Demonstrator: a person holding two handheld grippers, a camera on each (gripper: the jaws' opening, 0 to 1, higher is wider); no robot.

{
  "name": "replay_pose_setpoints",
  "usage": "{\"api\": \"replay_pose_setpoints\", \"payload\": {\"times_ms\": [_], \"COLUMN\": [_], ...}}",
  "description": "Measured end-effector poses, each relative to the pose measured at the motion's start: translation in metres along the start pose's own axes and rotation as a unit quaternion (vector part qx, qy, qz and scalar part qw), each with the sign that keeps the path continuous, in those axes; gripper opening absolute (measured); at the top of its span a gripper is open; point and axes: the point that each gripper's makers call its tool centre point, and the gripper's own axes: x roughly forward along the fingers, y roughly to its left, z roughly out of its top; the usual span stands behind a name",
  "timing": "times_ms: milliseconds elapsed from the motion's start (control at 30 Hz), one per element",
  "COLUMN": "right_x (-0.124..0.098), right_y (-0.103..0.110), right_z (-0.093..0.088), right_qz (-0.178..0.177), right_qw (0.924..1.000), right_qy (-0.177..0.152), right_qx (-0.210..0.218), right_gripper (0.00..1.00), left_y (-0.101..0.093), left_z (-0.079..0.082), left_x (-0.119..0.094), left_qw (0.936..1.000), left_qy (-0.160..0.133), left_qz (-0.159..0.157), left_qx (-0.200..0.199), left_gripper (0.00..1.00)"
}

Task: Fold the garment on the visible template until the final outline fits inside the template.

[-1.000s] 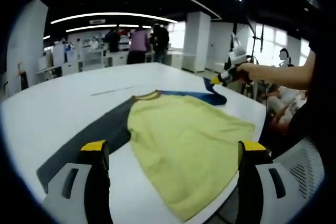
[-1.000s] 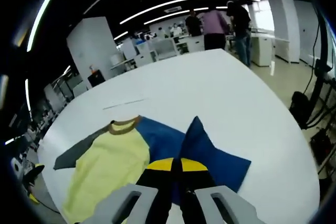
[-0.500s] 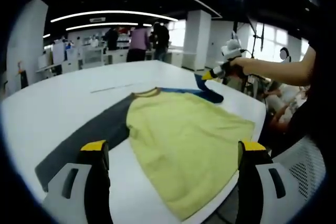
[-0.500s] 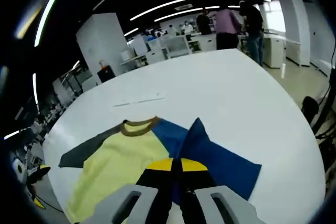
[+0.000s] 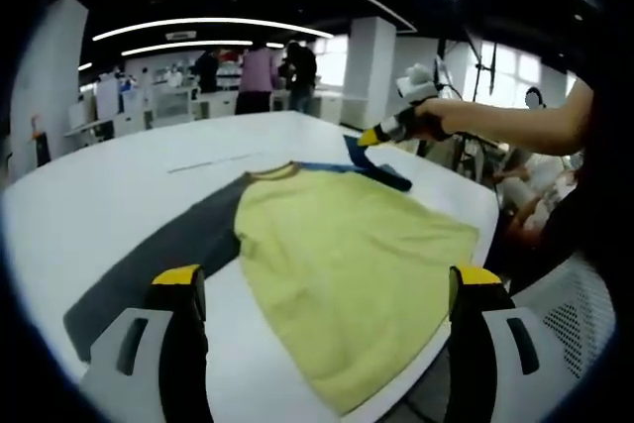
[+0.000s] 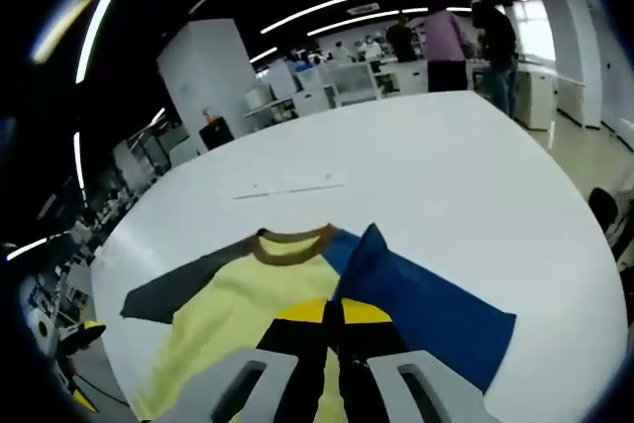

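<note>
On the white table (image 5: 89, 195), spread flat: a garment (image 5: 347, 255) with yellow body, brown collar (image 6: 290, 242), grey sleeve (image 5: 149, 260) stretched out to one side and blue sleeve (image 6: 426, 299) to the other. No template outline made out under the cloth in either view; a thin pale strip (image 6: 287, 186) lay beyond the collar, well apart from it.

In the right gripper view, right gripper (image 6: 331, 316) clamped shut on a pinch of the blue sleeve, the fabric tented up into a ridge from the yellow-tipped jaws. Seen also in the left gripper view as a tool (image 5: 381, 134) in a hand (image 5: 428, 118), lifted over the far shoulder. Probably raised so as to carry the sleeve across onto the yellow body and narrow the outline.

Left gripper (image 5: 327, 289) spread wide apart, nothing between the jaws, hovering over the near hem. Likely held back there, ready for the grey sleeve or for steadying the cloth.

Folding judged barely begun: both sleeves beyond the body.
</note>
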Motion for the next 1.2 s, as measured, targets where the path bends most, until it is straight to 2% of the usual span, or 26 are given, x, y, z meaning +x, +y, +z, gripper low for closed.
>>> {"api": "replay_pose_setpoints", "payload": {"times_ms": [833, 1200], "right_x": [0.044, 0.063], "right_y": [0.054, 0.082], "right_z": [0.006, 0.012], "right_qz": [0.042, 0.058], "right_qw": [0.9985, 0.9956], "right_qy": [0.025, 0.039], "right_qx": [-0.026, -0.062], "right_gripper": [0.00, 0.00], "left_y": [0.005, 0.009], "left_z": [-0.003, -0.007], "left_x": [-0.002, -0.004], "left_qw": [1.0000, 0.9999], "left_qy": [0.002, 0.006], "left_qz": [0.006, 0.010], "left_qx": [-0.004, -0.004], "left_gripper": [0.99, 0.99]}}
